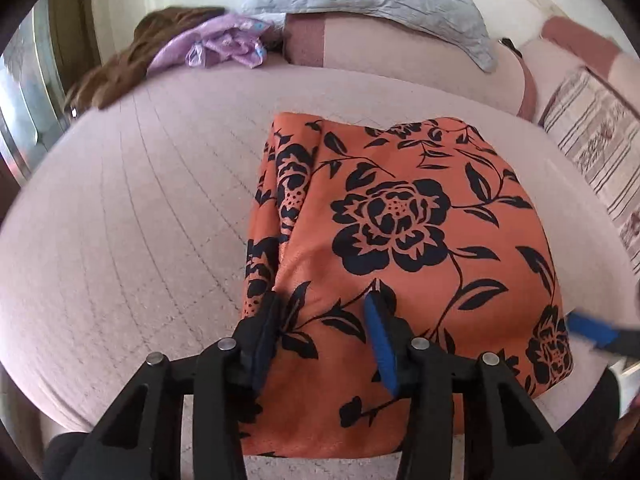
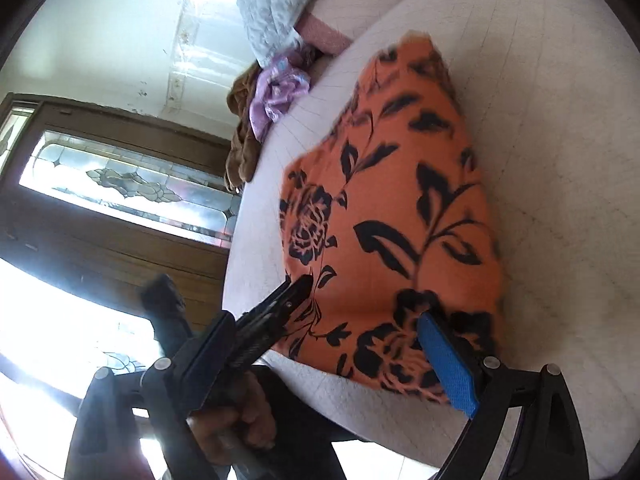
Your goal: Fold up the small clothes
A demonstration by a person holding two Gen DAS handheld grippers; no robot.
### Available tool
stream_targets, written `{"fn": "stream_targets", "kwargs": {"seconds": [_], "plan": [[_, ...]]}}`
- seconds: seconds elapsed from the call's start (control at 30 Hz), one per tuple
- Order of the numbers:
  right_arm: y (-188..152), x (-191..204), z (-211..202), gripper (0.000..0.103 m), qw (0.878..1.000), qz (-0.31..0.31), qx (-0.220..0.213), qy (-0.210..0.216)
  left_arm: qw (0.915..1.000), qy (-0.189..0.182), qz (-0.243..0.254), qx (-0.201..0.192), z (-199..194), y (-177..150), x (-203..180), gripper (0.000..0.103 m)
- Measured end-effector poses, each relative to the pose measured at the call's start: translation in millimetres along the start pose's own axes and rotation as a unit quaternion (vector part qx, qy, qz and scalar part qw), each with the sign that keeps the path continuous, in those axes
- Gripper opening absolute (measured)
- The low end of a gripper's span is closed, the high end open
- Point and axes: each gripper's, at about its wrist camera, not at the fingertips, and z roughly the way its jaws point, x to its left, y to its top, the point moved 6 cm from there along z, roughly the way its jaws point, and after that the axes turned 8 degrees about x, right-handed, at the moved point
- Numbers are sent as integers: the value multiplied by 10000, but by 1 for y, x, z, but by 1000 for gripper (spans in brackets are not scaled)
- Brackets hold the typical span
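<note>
Pink quilted bed [image 1: 140, 200] carries the folded orange floral garment [image 1: 400, 220] — left gripper [image 1: 324, 304] and right gripper [image 2: 360, 300] both spread wide over its near edge, gripping nothing; next, probably another fold.

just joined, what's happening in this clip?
A person is folding an orange floral garment on a pale quilted bed with handheld tongs. The garment already lies as a folded stack. The left tongs and right tongs both stand open over its near edge, neither clamped on the cloth. More clothes sit piled at the far side.
</note>
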Motion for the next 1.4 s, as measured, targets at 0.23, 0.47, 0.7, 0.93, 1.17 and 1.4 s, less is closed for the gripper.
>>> {"fn": "stream_targets", "kwargs": {"seconds": [0.23,0.47,0.7,0.93,1.17,1.4], "plan": [[34,-60,-27,95,9966,783,-156,-197,9999,-100,-14,-73,0,-1,0,46],[36,-55,21,52,9941,339,442,-930,9999,-95,60,-88,1,-2,0,46],[32,-28,24,46,9736,-620,408,-2160,9971,-49,226,-727,-49,24,-20,44],[39,-46,2,71,9971,307,258,-640,9998,44,79,-152,5,8,-4,47],[79,-77,25,44,9944,882,462,-356,9997,19,101,-227,9,8,-5,47],[75,-45,32,41,9725,-548,402,-2229,9993,47,206,-312,7,6,-4,47]]}}
